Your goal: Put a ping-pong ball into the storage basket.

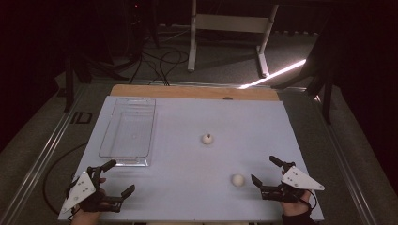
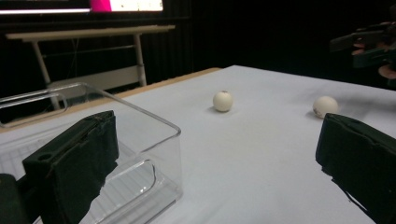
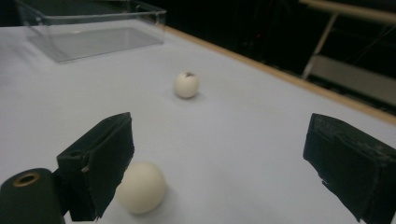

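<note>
Table (image 1: 187,187): pale sheet across the middle of the high view.
Clear bin (image 1: 127,132): upper left of centre, empty, well apart from both balls.
Left gripper (image 1: 112,177): lower left corner, jaws spread wide, holding nothing.
Right gripper (image 1: 268,170): lower right, jaws apart, empty.
Near ball (image 1: 238,179): just left of the right gripper (in the right gripper view (image 3: 141,187) it sits beside one jaw, off the gap's centre).
Far ball (image 1: 207,138): centre of frame.
Nearer hand: the right one, by my judgement.

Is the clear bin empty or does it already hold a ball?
Empty: the clear bin shows bare floor; both white balls lie outside on the table.
</note>
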`<state>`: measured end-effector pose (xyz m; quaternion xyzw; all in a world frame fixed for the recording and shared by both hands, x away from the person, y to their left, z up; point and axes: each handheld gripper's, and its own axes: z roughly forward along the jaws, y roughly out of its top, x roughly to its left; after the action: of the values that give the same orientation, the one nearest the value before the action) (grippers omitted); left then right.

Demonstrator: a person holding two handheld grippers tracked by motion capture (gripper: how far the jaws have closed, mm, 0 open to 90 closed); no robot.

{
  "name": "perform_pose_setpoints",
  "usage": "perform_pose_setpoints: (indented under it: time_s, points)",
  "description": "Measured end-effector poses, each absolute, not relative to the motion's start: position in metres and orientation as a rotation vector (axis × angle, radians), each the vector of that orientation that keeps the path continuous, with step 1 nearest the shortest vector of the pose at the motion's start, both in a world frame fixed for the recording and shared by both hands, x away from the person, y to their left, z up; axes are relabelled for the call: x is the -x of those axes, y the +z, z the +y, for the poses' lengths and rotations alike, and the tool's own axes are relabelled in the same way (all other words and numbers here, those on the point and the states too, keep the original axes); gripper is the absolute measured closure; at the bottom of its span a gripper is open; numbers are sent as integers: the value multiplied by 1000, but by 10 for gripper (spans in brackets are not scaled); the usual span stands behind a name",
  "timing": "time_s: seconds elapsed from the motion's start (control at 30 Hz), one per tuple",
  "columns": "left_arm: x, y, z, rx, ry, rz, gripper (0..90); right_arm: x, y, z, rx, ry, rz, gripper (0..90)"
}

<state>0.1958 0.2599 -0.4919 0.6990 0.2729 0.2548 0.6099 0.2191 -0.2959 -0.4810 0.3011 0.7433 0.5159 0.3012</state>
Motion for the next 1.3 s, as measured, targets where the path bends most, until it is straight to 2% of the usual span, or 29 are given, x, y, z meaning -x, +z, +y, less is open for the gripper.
perform_pose_setpoints:
  time_s: [0.67,1.3]
  points:
    - [-199,-482,258,-1603,553,618,3,-219,-478,-298,-814,1369,1920,88]
    - [-209,-438,244,-1834,508,552,3,-217,-474,-296,-802,1377,1922,89]
